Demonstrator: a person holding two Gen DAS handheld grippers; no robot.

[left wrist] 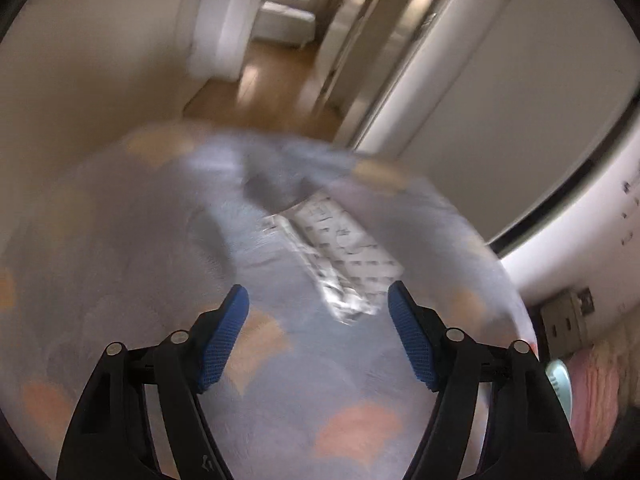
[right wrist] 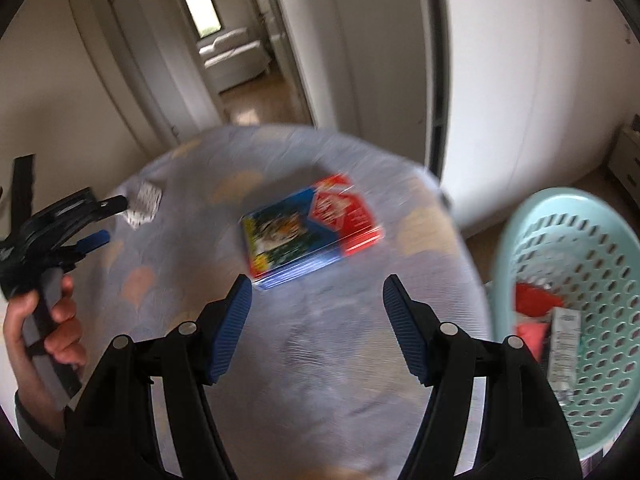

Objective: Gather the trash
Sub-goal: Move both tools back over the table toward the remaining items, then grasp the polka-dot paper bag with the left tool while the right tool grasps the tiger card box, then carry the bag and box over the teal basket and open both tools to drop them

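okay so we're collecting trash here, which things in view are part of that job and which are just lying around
Part of the job:
- white patterned wrapper on the bed
- red and blue box on the bed
- mint basket already holding some trash
- left gripper and right gripper, both open

Just there:
- patterned bedspread
- white sofa in the far room
- wall socket

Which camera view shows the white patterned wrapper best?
The left wrist view: the white patterned wrapper lies large and central ahead of the open left gripper. In the right wrist view it is small, blurred, at the left edge.
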